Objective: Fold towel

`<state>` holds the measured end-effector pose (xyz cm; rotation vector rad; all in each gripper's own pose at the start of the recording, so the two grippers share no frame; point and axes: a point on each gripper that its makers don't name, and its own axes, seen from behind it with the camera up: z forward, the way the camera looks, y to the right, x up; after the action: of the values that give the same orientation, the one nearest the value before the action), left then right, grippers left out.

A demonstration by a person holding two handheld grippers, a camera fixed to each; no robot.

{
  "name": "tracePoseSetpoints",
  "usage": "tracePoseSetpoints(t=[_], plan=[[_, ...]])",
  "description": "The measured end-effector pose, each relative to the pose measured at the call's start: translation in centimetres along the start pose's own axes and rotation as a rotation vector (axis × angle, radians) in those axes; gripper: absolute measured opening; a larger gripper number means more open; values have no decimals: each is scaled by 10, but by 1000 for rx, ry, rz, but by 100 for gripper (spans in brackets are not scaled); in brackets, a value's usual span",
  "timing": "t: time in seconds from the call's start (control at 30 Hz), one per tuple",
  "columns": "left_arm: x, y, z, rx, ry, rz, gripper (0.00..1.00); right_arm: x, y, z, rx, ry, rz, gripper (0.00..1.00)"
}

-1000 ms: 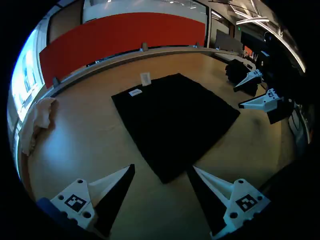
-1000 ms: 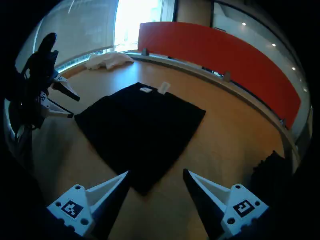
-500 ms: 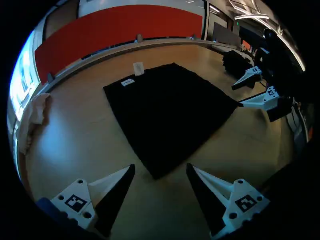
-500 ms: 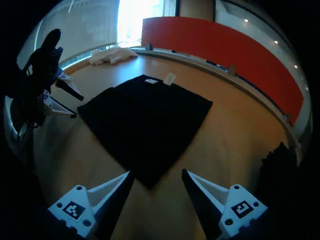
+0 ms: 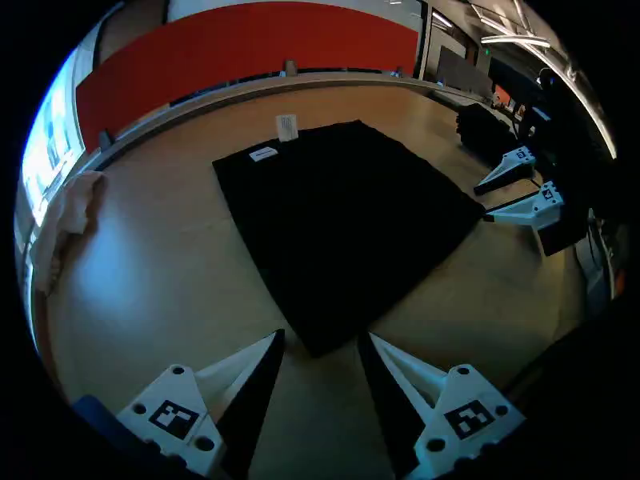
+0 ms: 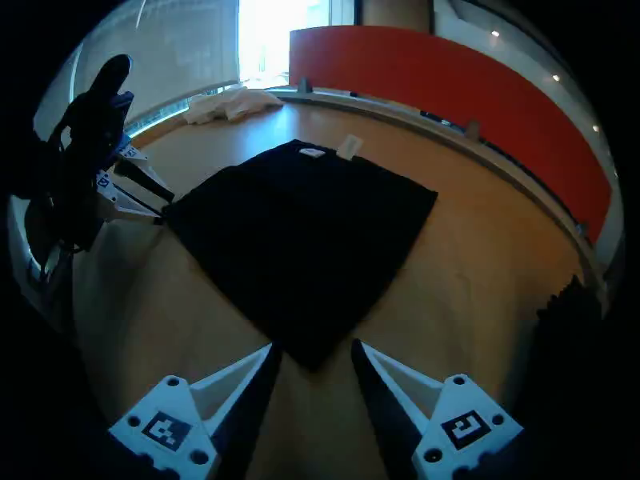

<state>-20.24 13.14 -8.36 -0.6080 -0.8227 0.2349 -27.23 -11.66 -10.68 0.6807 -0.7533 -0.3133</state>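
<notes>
Black towel (image 5: 344,216) lying flat on a wooden table (image 5: 160,264), with a gripper at each of two corners.
The left gripper (image 5: 320,334) and right gripper (image 6: 315,346) are both open. Each has a towel corner between its fingers, unclamped.

Wooden surface (image 5: 152,264) ahead of the fingers (image 5: 236,376), red partition panel (image 5: 240,56) at its far edge, ceiling strip lights (image 5: 512,38) right; right gripper view: bright window (image 6: 280,36) ahead.

No legible text, labels or numbers.
</notes>
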Motion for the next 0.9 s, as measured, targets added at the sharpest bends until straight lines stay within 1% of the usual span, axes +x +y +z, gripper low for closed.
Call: tracePoseSetpoints(t=[0.03,0.2,0.3,0.5,0.63,0.77,0.9], plan=[[0,0,0,3,-1,5,66,0,0,0,0,-1,-1,62],[-2,-2,0,17,-7,33,59,-2,1,0,0,-4,-5,60],[-2,-2,0,17,-11,42,54,-3,0,-1,4,-7,-5,58],[-3,-1,0,16,-13,53,50,-5,-1,0,11,-19,-5,57],[-3,1,0,15,-13,57,45,-6,-3,1,24,-23,-2,51],[-3,1,0,14,-14,55,44,-5,-2,1,27,-25,3,47],[-3,1,0,10,-17,55,44,-5,-1,2,26,-27,4,37]])
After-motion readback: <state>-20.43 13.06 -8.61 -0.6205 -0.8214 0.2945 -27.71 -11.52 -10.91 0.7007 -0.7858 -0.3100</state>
